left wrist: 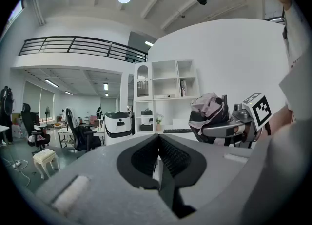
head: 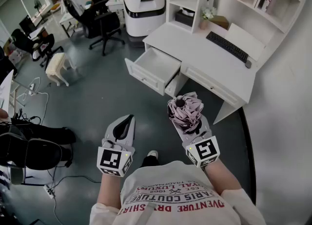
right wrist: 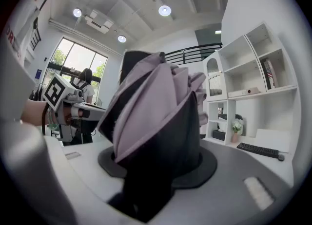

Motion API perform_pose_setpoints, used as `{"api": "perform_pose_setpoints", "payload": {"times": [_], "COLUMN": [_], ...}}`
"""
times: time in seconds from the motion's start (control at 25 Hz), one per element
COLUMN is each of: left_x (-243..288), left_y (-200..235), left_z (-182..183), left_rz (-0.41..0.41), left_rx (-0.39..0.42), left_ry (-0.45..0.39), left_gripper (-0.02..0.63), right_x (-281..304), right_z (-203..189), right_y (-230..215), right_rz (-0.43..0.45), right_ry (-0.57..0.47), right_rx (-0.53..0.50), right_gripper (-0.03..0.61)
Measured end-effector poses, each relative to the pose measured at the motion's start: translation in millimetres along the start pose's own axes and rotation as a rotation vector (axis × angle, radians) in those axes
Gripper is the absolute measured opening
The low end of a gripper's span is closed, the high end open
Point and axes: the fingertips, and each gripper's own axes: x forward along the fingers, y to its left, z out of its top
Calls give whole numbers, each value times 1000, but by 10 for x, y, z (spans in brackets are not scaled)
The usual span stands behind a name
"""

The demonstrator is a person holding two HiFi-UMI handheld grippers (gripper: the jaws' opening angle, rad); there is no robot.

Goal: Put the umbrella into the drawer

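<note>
The room was an open office with a grey floor and a white desk (head: pixel 195 48) with shelving against the far right wall; a keyboard (head: pixel 227 46) lay on the desk top. The desk's drawer (head: pixel 156 65) stood pulled out toward the left, and its inside appeared bare. The person stood well apart from it. The right gripper (head: pixel 189 121) was clamped on the folded umbrella (head: pixel 186 112), which was carried in the air near the body, its end pointing toward the desk and its pink-and-black folds flaring loosely beyond the jaws. The left gripper (head: pixel 126 121) was clenched on nothing, jaws together, just left of the right one. Assessment of risk: the hold appeared to bear on soft cloth as much as on the shaft, so the umbrella could slide or twist in the jaws during the approach. The loose folds could snag on the drawer's front edge or side wall if lowered off-centre. If presented crosswise to the drawer's length, the umbrella might bridge the rim rather than drop inside. An early release above the front panel would likely send it to the floor.
</note>
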Motion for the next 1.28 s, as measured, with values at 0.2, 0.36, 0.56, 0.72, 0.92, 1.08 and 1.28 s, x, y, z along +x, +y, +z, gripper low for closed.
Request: {"api": "perform_pose_setpoints", "payload": {"times": [0.2, 0.36, 0.56, 0.72, 0.92, 1.08, 1.28], "left_x": [-9, -23, -55, 5, 297, 690, 1280], "left_y": [26, 2, 56, 247, 711, 1206, 1996], "left_z": [-3, -23, -83, -171, -305, -363, -310], "left_rz": [-8, -11, -11, -20, -43, -100, -211], "left_rx": [6, 6, 4, -4, -16, -13, -3], "left_ry": [-3, 2, 0, 7, 4, -1, 30], "left_gripper": [5, 5, 5, 5, 5, 5, 5], "right_x": [12, 3, 62, 243, 730, 1360, 2247], "right_z": [-5, -24, -81, -163, -228, -280, -179], "right_y": [4, 4, 67, 94, 17, -62, -252], "right_rz": [-13, -13, -18, -26, -56, -89, -182], "right_ry": [3, 7, 8, 31, 46, 65, 79], "right_rx": [21, 37, 54, 64, 57, 65, 115], "right_gripper": [198, 198, 199, 200, 201, 201, 202]}}
